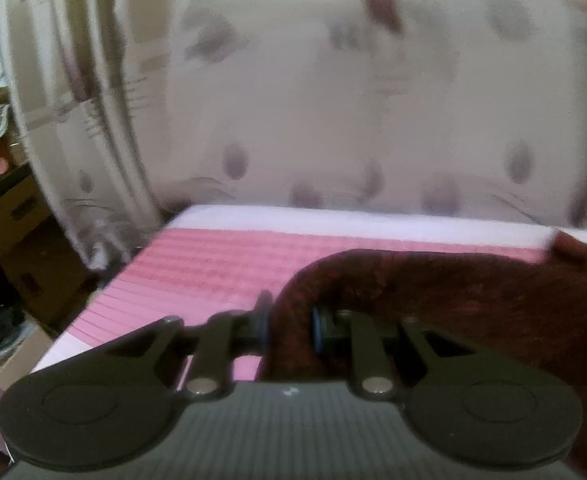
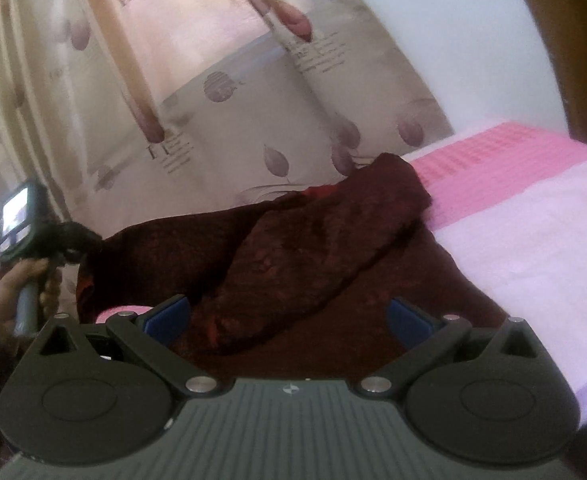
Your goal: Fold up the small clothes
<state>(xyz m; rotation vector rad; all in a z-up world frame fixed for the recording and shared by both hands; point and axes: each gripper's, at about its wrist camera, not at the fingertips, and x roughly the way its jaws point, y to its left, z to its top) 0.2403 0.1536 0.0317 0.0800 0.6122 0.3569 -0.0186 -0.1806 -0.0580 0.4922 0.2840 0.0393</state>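
Left tool point(image 1: 289, 322) clenched on a fold of the maroon garment point(image 2: 301, 240), right tool point(image 2: 287, 318) spread wide, empty above it. Draped mid-frame across the pink bed point(image 2: 533, 208). Soft, floppy, light; best pinched at corners.

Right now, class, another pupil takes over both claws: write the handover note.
Left claw: shut on a bunched edge of the dark red garment, lifting it off the bed.
Right claw: open, empty, low over the garment's near part.
Garment: on the pink striped bed cover, one flap lying crosswise over the rest.
Done: one edge gripped; no tidy fold yet.
Left: carry the held edge across, lay it flat, smooth, finish folding.
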